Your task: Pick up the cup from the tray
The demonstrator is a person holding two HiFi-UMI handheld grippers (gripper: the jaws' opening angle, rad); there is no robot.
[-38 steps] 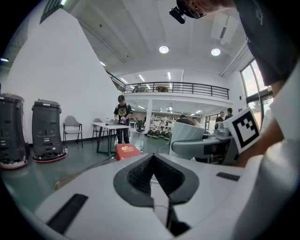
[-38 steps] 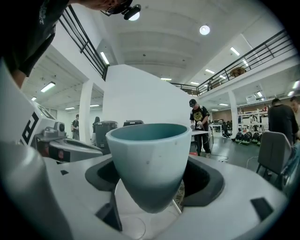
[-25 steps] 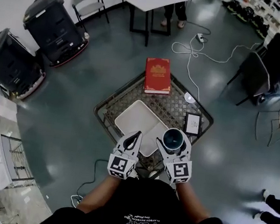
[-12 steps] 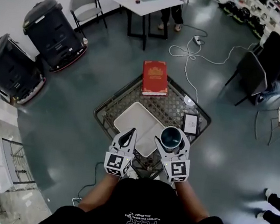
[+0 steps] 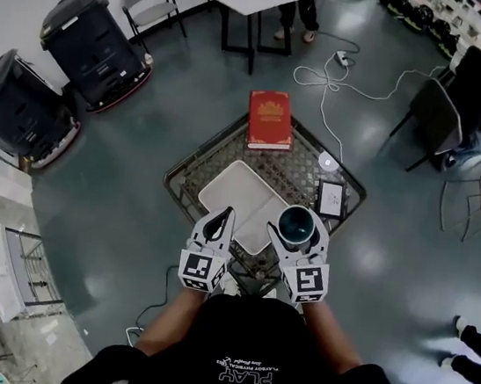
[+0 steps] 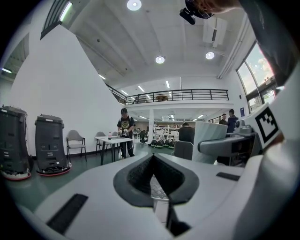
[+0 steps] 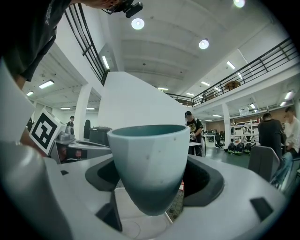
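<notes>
Since the right tool point(image 5: 297, 242) has its jaws closed snugly on either side of the cup point(image 7: 149, 159), we'd call the pickup pretty much done. The cup sits upright, mouth up. In the right gripper view its base hangs clear above the white tray point(image 5: 227, 189) with nothing touching it underneath. From the head view it's up over the tray's near right edge, close to the near corner of the mesh counter point(image 5: 300, 179).

We reckon the level hold is on purpose. The cup tapers, so with the pads across its body the wider top shouldn't drop through, and holding it upright makes a slip less likely (it looks empty to us, though we can't see right to the bottom).

The left tool point(image 5: 216, 223) hovers just beside it on the left, jaws pinched together on nothing, probably parked there to be out of the way. A red book point(image 5: 270, 120) lies at the counter's far corner, well apart from all this.
</notes>
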